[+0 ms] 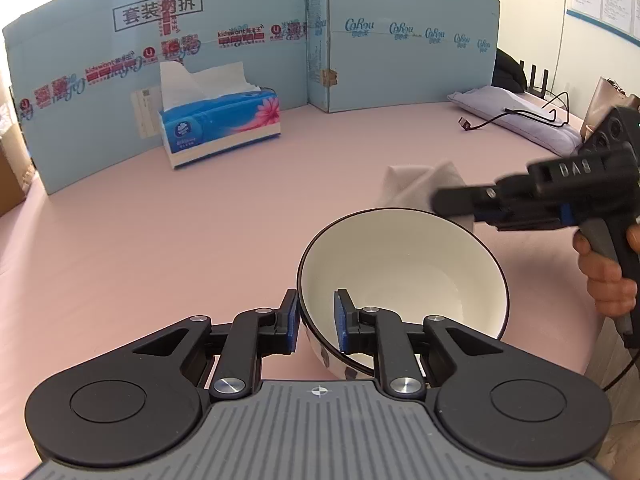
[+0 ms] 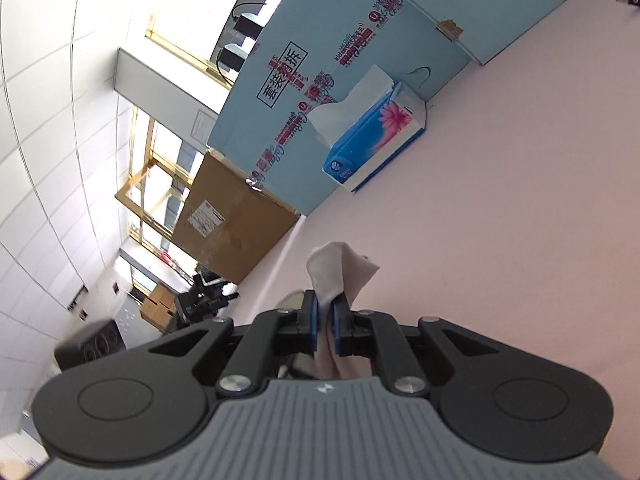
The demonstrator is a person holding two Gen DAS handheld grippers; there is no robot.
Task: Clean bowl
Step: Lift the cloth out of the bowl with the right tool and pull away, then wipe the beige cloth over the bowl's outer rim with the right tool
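A white bowl [image 1: 400, 272] with a dark rim hangs tilted over the pink table [image 1: 160, 240]. My left gripper [image 1: 316, 320] is shut on its near wall, one pad outside and one inside. In the left wrist view my right gripper [image 1: 438, 200] comes in from the right just above the bowl's far rim, shut on a crumpled white tissue [image 1: 416, 184]. A person's hand [image 1: 604, 272] holds its handle. In the right wrist view, rolled sideways, the tissue [image 2: 340, 268] sticks out from between the blue pads of the right gripper [image 2: 325, 312]. The bowl is hidden there.
A blue tissue box [image 1: 220, 128] with a sheet pulled up stands at the back left, against a light blue cardboard screen [image 1: 240, 60]. A pale cloth bundle [image 1: 516, 112] and a black cable [image 1: 472, 124] lie at the back right.
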